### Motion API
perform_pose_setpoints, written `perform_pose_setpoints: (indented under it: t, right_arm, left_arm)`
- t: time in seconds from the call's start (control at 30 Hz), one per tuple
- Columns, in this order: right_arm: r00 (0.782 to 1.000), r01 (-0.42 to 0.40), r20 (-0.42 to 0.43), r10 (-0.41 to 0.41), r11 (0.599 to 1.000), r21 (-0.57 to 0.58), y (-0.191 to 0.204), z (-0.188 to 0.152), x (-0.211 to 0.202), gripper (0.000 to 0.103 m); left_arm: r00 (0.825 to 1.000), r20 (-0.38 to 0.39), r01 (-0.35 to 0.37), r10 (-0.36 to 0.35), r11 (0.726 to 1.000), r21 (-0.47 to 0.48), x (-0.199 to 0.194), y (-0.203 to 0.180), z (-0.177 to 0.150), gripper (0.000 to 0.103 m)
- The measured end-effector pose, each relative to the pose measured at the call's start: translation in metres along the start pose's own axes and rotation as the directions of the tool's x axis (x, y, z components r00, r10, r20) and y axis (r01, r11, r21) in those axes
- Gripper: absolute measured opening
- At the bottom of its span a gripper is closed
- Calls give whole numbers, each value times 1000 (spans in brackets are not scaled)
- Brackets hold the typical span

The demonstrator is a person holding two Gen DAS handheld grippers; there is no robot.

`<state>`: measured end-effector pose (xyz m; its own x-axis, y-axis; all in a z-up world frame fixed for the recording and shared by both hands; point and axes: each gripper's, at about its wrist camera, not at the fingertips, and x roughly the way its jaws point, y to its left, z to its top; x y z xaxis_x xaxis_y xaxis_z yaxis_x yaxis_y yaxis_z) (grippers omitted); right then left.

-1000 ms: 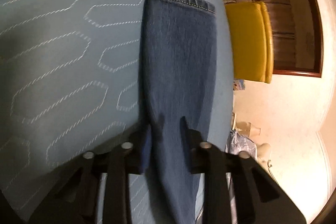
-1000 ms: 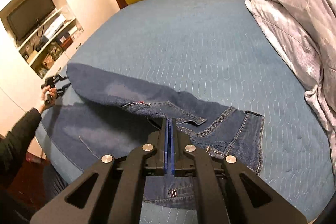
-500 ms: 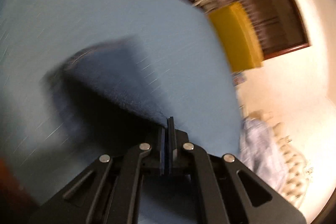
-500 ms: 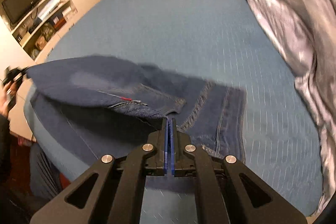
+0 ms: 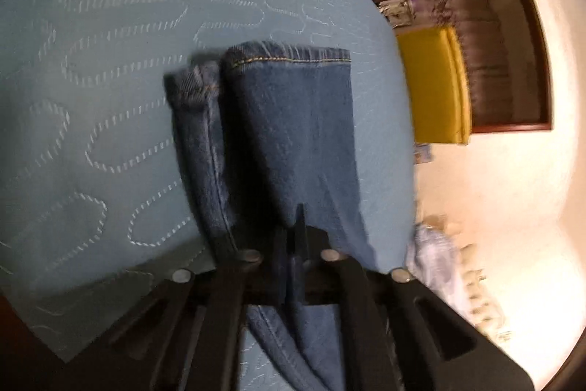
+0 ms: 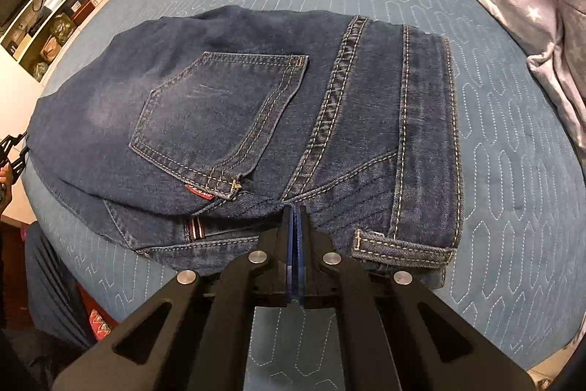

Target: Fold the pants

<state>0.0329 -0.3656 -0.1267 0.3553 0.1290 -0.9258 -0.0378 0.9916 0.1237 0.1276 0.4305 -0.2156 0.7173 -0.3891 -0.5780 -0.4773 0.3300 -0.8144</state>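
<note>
While the big blue bed [image 6: 512, 171] takes up most of both views, the jeans [image 6: 256, 120] lie on top of it, folded in half the long way, so one side rests on the other; in the right view the back pocket [image 6: 219, 120] faces up, with a small red tag [image 6: 199, 192] at its corner, and the waistband [image 6: 428, 134] runs along the right side of the jeans; a grey blanket [image 6: 531, 6] with white stars sits at the far right of the bed; shelves [image 6: 47, 24] stand by the wall on the left. The right gripper [image 6: 294, 211] is squeezed shut on the jeans, near the waistband end. In the left view the two leg ends [image 5: 289, 98] lie one over the other on the bed [image 5: 110, 98], with the top hem [image 5: 289, 55] a bit to the right of the lower one; a yellow chair [image 5: 432, 83] stands past the bed; the left gripper [image 5: 298, 229] is pinched shut on the top leg; this view is a little blurry.
</note>
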Motion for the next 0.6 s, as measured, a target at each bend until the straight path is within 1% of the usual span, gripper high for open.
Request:
perform_pose_setpoints:
  t: [0.03,0.07,0.17,0.23,0.27,0.3,0.33,0.4,0.47,0.53,0.6]
  right_arm:
    - [1000,3,4,-3,1000,0,0,1,-1,1]
    - [1000,-3,9,3,1000,6,-1,2,-5,1]
    - [997,-50,54,49,998,23,-6,6,-33,1]
    - [995,-51,88,52,999,-17,-3,7,-62,1]
    - [994,-51,94,53,998,-28,-2,6,-71,1]
    - [994,-52,95,55,998,-32,-2,4,-75,1]
    - [995,-47,85,50,998,-33,-3,1,-75,1]
    - [998,-30,47,31,999,-32,-4,0,-62,1]
    - [1000,-25,11,25,999,-30,-4,-7,-42,1]
    - [1000,-20,-9,20,1000,-22,-5,-10,-27,1]
    - [1000,-20,-22,19,999,-25,-5,-12,-14,1]
  left_arm:
    - [1000,0,9,-9,1000,8,-4,-9,2,3]
    - [1000,2,4,-4,1000,26,-8,-24,1,3]
    - [1000,-2,13,-13,999,35,-24,-35,-4,3]
    - [1000,-6,-13,13,998,59,-32,-24,-9,3]
    - [999,-15,-32,32,998,54,-23,-22,-8,2]
    - [998,-37,-44,44,999,9,-13,-11,-5,2]
    - [998,-39,-49,49,999,-5,-10,-6,-4,2]
    - [998,-33,-59,59,998,16,-1,-3,-4,2]
    - [996,-35,-84,85,996,33,4,-4,-3,2]
    - [996,-43,-76,77,997,10,7,-4,-2,2]
    - [996,-45,-80,81,997,13,6,-2,-1,2]
